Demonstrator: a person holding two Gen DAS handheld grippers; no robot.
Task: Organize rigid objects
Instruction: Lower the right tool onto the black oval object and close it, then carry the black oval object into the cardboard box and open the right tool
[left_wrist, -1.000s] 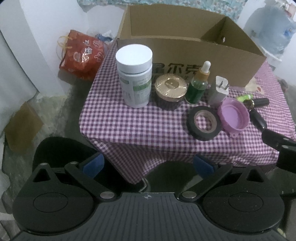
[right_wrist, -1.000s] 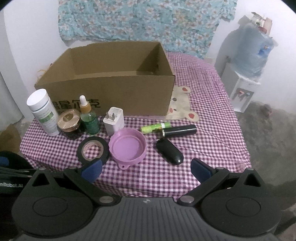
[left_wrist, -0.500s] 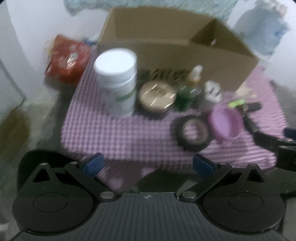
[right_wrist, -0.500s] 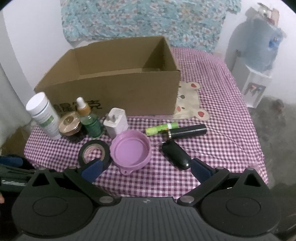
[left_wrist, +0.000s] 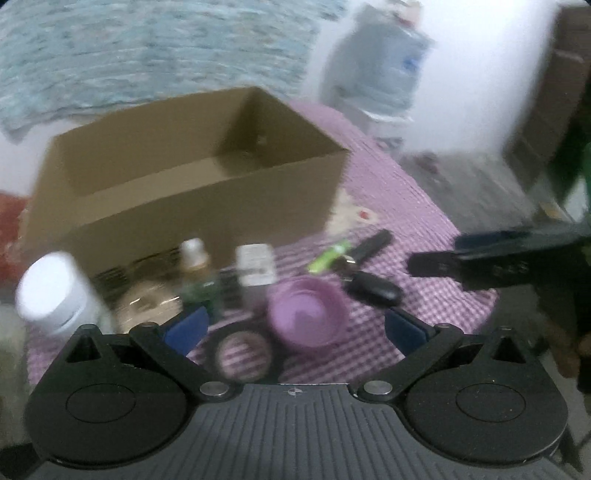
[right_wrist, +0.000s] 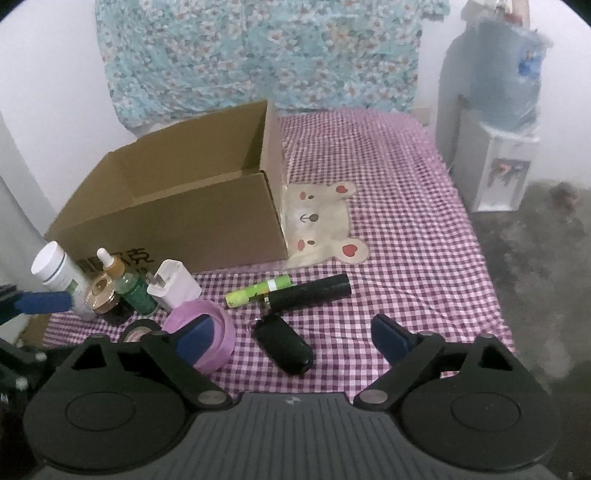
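Note:
On the purple checked cloth (right_wrist: 399, 236), in front of an open cardboard box (right_wrist: 177, 206), stand a white bottle (right_wrist: 59, 273), a gold-lidded jar (right_wrist: 101, 291), a green dropper bottle (right_wrist: 129, 284) and a white charger (right_wrist: 173, 284). Nearer lie a black tape roll (left_wrist: 242, 354), a purple bowl (left_wrist: 306, 314), a green tube (right_wrist: 258, 291), a black cylinder (right_wrist: 310, 291) and a black oval fob (right_wrist: 284, 345). My right gripper (right_wrist: 291, 334) hovers over the fob, jaws closing but wide apart, touching nothing. My left gripper (left_wrist: 295, 328) is open above the bowl and tape; its view is blurred.
A water dispenser (right_wrist: 495, 110) stands right of the table, with grey floor (right_wrist: 546, 277) below it. A flowered cloth (right_wrist: 258, 51) hangs on the wall behind the box. A bear patch (right_wrist: 321, 221) is sewn on the cloth beside the box.
The left view has swung right, so the box and bowl are now centred and blurred. My right gripper has come closer to the table, over the fob, its jaws slightly narrower.

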